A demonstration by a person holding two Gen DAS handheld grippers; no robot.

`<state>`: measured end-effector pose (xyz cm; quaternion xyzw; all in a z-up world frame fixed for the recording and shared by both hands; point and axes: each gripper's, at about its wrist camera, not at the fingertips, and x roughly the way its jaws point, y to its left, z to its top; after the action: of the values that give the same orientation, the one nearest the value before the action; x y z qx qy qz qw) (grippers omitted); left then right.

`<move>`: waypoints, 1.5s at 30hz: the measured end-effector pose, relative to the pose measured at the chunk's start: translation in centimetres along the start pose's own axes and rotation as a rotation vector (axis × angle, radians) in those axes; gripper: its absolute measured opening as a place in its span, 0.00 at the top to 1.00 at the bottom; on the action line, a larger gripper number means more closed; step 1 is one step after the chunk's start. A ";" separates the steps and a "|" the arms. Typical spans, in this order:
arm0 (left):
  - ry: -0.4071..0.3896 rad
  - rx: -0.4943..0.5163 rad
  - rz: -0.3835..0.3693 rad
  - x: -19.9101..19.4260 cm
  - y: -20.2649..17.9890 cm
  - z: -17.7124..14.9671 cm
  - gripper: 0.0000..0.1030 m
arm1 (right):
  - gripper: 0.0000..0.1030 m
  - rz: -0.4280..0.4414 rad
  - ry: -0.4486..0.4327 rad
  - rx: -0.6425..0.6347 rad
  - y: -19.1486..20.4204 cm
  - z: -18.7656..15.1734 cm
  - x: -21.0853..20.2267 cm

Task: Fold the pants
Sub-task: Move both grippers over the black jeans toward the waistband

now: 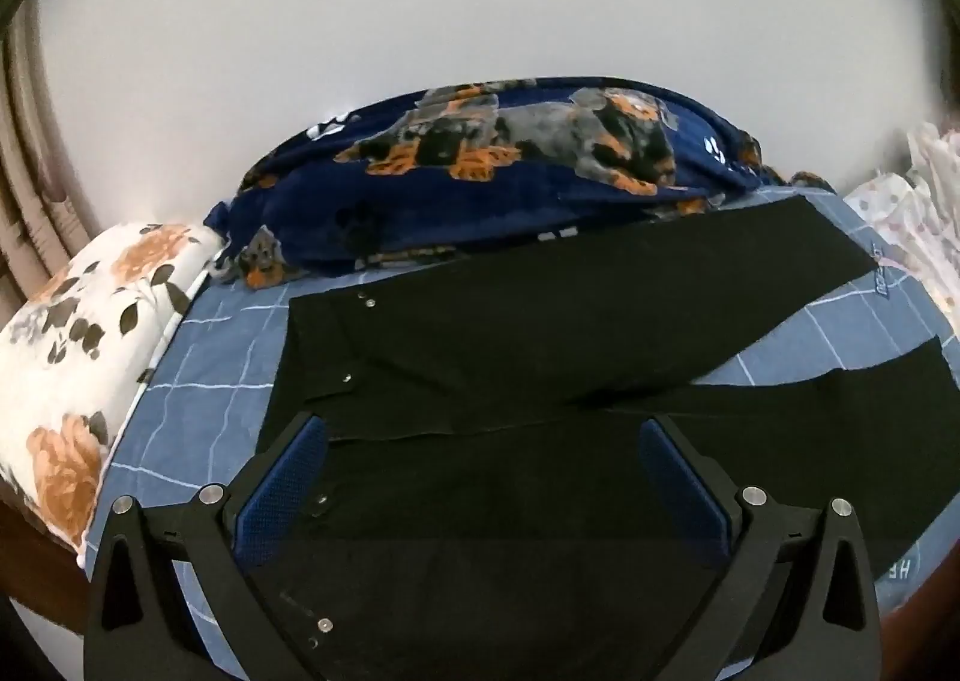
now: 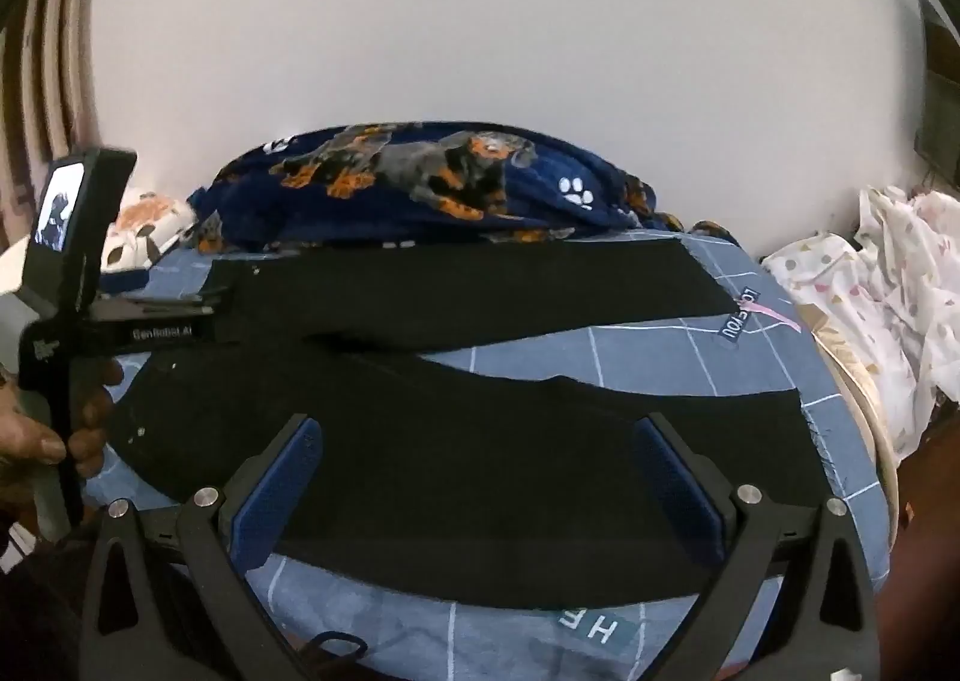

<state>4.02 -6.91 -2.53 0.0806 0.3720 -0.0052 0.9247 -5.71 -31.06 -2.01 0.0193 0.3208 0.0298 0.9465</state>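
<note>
Black pants are spread flat on a blue grid-patterned bedsheet, waistband to the left and the two legs splayed apart to the right. The left gripper is held above the waist, jaws spread wide and empty. The right gripper is held above the nearer leg, likewise spread and empty. A dog-print blanket is bunched behind the pants.

On the side of the left gripper, seen in the right wrist view, white lettering reads "GenRobot.AI". The blue checked bedsheet carries a dark label near its right edge whose letters read roughly "LOVE YOU", partly blurred. At the sheet's near edge a pale patch shows the upside-down letters "HE", the rest hidden under the black pants.
</note>
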 end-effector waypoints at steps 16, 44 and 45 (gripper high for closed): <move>-0.028 -0.037 -0.056 -0.9 4.6 -1.3 0.00 | 0.00 -0.026 -0.048 0.072 1.4 -0.6 -0.8; 0.010 -0.148 0.057 0.4 12.0 -2.2 0.00 | 0.00 0.012 -0.006 -0.045 9.8 0.0 0.0; 0.012 -0.143 0.060 0.7 12.1 -2.2 0.00 | 0.00 0.014 -0.002 -0.049 9.9 0.1 0.1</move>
<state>3.90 5.44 -2.84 0.0252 0.3745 0.0495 0.9256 -6.02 -21.13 -1.49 -0.0016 0.3188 0.0442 0.9468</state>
